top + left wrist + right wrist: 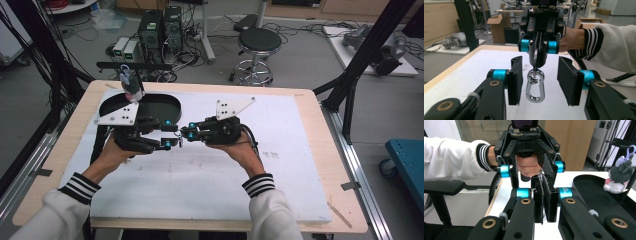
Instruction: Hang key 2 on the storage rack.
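Chrome metal carabiner clip (pixel 535 86) hung long axis vertical from shut right tongs (pixel 537 56), pinched by its ring above white counter (pixel 474 75). We saw left tongs (pixel 544 83) half-closed, pads flanking clip, apart from it.

Light wood table (pixel 320 150); white foam sheet (pixel 280 170) lies on it under both grippers, covers nearly the whole top, wood border left bare around it; small dark print mark (pixel 270 154) on the sheet just right of the right gripper; black oval tray (pixel 167 102) sits on the sheet beyond the left gripper, toward the far edge.
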Motion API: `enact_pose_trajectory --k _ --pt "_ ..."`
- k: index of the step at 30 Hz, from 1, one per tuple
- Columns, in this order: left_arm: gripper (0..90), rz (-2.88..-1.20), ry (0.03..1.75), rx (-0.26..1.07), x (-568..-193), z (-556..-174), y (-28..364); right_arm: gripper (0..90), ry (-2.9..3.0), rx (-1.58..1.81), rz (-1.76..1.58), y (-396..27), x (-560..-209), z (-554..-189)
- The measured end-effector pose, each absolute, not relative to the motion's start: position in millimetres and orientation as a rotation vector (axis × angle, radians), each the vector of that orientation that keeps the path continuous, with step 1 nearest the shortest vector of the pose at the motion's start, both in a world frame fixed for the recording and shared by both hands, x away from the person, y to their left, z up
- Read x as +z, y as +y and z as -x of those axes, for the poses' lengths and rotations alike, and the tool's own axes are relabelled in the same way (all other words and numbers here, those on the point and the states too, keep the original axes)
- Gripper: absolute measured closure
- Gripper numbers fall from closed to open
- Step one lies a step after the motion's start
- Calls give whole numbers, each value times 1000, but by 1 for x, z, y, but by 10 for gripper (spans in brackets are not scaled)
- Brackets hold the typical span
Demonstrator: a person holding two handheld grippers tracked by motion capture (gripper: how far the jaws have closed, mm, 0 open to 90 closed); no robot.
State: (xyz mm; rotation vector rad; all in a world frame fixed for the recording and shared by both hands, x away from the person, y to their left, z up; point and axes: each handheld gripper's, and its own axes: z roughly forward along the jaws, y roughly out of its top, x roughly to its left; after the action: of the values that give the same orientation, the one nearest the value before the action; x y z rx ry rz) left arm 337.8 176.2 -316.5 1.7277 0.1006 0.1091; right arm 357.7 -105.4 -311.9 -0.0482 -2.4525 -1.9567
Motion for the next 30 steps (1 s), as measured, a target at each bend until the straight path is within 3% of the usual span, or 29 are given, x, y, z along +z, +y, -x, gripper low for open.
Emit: enact_pose_trajectory --k 3,15,30 --pt "654 -1726 100 114 -316 -338 177 881 -2443 -1966 36 -105 -312 -358" --pt "777 -1711 102 129 -318 -336 178 881 -2435 -1965 24 -105 -312 -358" --pt "862 -1700 100 138 -317 -335 179 881 -2429 -1959 9 -104 -313 -358"
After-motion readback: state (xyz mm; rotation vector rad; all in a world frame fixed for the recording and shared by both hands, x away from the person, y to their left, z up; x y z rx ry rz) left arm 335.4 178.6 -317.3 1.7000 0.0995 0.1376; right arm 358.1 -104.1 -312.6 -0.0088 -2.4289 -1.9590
